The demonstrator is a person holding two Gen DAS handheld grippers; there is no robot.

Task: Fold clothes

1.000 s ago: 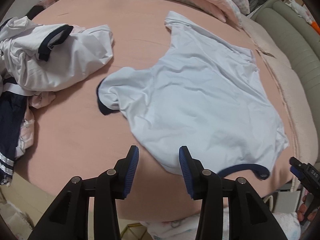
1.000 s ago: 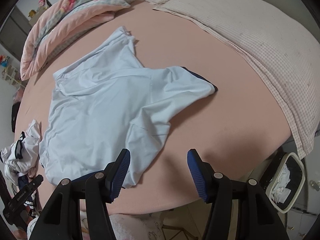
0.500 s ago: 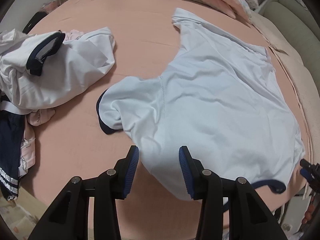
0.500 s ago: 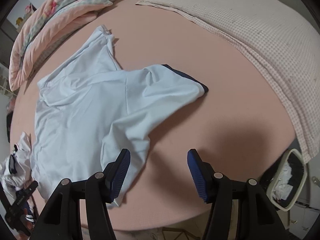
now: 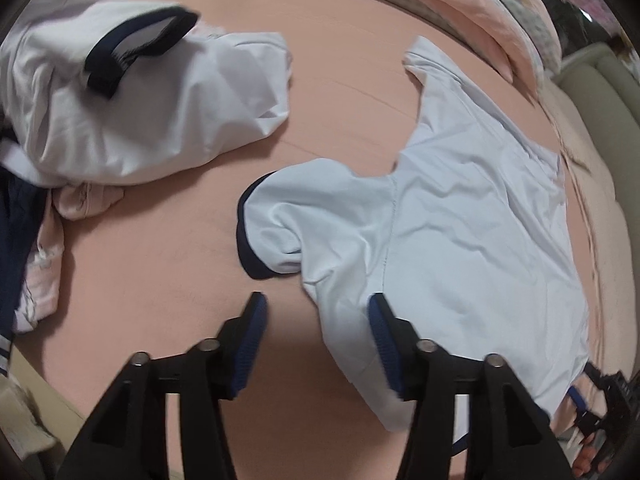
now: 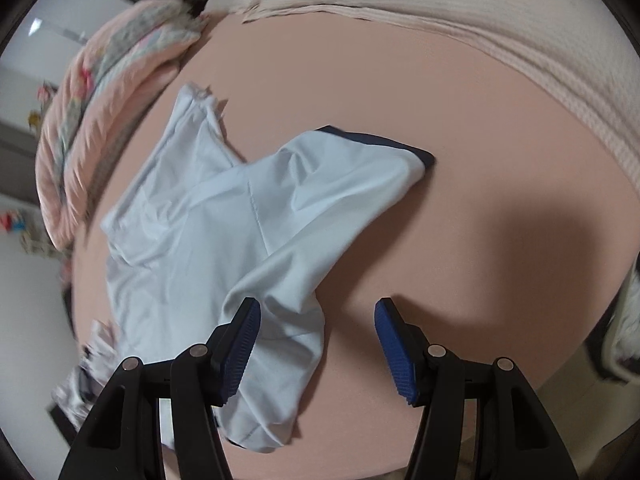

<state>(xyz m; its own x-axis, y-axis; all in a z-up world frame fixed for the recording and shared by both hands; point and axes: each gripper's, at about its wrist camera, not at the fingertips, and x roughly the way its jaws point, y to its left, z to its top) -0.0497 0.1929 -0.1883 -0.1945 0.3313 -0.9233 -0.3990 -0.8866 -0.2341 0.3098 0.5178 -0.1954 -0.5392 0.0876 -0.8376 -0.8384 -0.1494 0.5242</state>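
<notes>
A pale blue shirt (image 5: 460, 216) with navy-trimmed sleeves is seen spread, back up and still wrinkled, across a pink bedsheet (image 5: 160, 280), its collar end hanging toward the near edge of the bed. The left gripper (image 5: 318, 320) is held just above the shirt's near shoulder, its jaws opening, with the cloth's edge lying between and under the blue pads but not pinched by them. The right gripper (image 6: 318, 322) is held over the opposite shoulder, its jaws standing apart and empty, the left pad over the fabric and the right pad over bare sheet. One sleeve (image 5: 272, 228) is shown bunched and curled at its dark cuff; the other sleeve (image 6: 360, 160) is shown lying out to the side with its navy cuff turned under. A heap of unfolded white and navy clothes (image 5: 120, 92) is left well apart on the sheet, and a rolled pink quilt (image 6: 100, 120) is seen at the far side. The step in hand is judged to be the approach for a first grasp, with folding itself not yet begun. For the next move, both shoulder edges would probably need to be pinched together, and the garment lifted or tugged flat before a sleeve is turned inward.
</notes>
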